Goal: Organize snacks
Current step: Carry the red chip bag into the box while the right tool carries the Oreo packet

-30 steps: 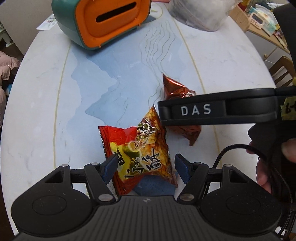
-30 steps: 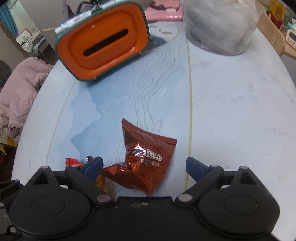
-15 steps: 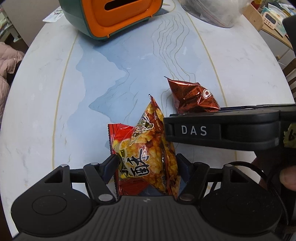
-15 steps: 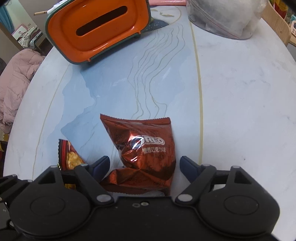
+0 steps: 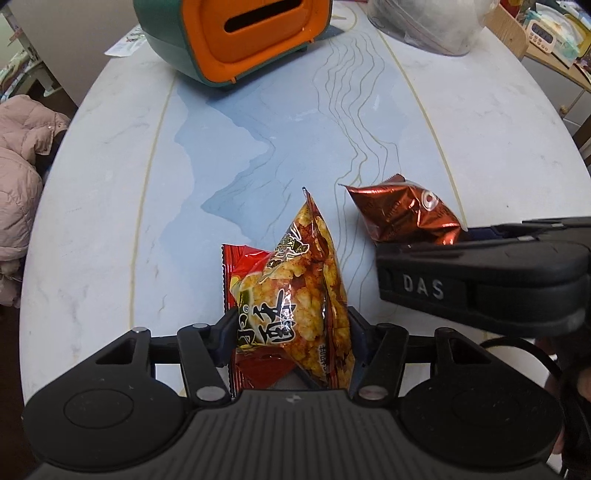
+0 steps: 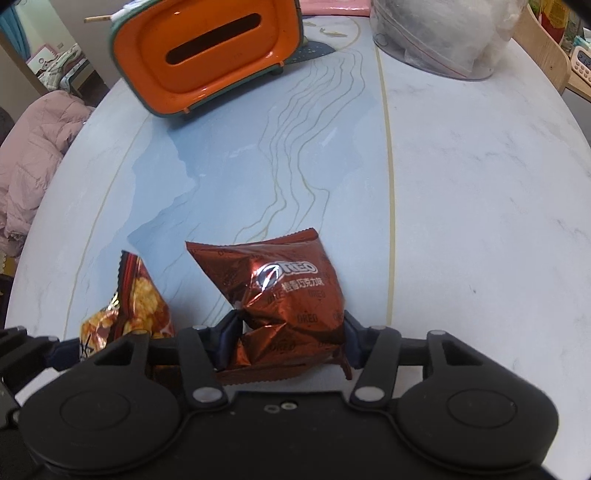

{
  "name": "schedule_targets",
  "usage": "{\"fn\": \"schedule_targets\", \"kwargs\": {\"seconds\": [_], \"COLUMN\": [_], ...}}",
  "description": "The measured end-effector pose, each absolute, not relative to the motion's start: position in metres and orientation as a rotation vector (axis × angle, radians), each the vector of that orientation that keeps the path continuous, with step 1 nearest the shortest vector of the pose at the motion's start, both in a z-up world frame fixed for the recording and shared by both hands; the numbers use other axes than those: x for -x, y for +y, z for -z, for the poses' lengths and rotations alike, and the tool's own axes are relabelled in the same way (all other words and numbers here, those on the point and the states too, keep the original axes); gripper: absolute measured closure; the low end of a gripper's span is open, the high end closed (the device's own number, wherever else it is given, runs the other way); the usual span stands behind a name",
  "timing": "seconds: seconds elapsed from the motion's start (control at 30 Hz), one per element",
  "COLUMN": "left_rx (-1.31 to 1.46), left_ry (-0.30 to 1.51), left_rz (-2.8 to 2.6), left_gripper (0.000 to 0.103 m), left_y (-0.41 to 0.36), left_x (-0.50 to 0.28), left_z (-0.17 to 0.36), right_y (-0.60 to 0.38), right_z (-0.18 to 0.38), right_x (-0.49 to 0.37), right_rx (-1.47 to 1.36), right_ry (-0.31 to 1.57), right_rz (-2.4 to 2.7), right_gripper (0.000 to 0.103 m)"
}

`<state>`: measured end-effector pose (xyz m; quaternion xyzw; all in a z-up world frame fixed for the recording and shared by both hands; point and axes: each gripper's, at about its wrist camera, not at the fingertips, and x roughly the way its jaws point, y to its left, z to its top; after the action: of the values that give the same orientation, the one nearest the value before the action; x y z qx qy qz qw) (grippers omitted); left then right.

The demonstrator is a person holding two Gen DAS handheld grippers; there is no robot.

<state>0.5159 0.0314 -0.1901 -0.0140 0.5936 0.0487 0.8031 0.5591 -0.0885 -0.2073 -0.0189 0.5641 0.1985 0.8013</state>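
Left gripper: I read its jaws as closing, both pads already against the sides of the popcorn bag; the bag bulges between them.
Right gripper: I read its jaws as closing too, pads pressed on the lower, crumpled part of the Oreo bag.
Popcorn bag location: near centre of the table, left of the Oreo bag; its lower part lies over a red bag, of which I see only the left edge and top.
Oreo bag location: near side of the table, just right of the popcorn bag and apart from it.
Bin: at the far end of the table, tipped so that its slotted orange face is towards me; I judge it a possible destination, but cannot confirm this.
Progress: I judge the task early. 2 bags are being gripped; none sits in any container that I can see. Lift, carry and placement of all 3 bags remain.
Popcorn bag material: glossy plastic film, puffed, pillow-shaped, with a pointed top corner.
Oreo bag material: metallic brown foil, heavily creased, serrated top seam.
Table surface: smooth, marble-like, white with a blue centre and thin gold lines.
Bin material: hard, smooth plastic; orange face, green body, rounded corners.
Far right: clear plastic bag with pale, soft contents.
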Motion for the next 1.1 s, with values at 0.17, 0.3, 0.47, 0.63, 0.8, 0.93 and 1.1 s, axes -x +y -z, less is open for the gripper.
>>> {"fn": "schedule_targets", "kwargs": {"seconds": [0.17,0.3,0.47,0.63,0.8,0.93,1.1], "left_rx": [0.026,0.012,-0.016,-0.019,-0.049,-0.058,-0.075], "left_ry": [1.258,1.237,1.198,1.186,1.146,1.114,1.057], "left_rz": [-0.094,-0.083,-0.071,-0.066,-0.061,-0.062,-0.053], "left_gripper": [0.045,0.045,0.045,0.045,0.045,0.045,0.045], "left_y": [0.03,0.027,0.021,0.02,0.017,0.018,0.018], "left_x": [-0.502,-0.487,-0.465,-0.44,-0.411,-0.39,-0.358], "left_z": [0.173,0.153,0.121,0.087,0.059,0.037,0.007], "right_y": [-0.093,-0.097,-0.103,-0.11,-0.112,-0.115,-0.119], "right_z": [0.189,0.17,0.137,0.102,0.07,0.045,0.015], "right_x": [-0.541,-0.524,-0.502,-0.477,-0.448,-0.424,-0.396], "right_rx": [0.038,0.044,0.037,0.015,0.036,0.039,0.034], "right_ry": [1.193,1.173,1.129,1.086,1.047,1.009,0.963], "right_rz": [-0.457,-0.484,-0.521,-0.558,-0.582,-0.599,-0.609], "right_gripper": [0.051,0.051,0.051,0.051,0.051,0.051,0.051]}}
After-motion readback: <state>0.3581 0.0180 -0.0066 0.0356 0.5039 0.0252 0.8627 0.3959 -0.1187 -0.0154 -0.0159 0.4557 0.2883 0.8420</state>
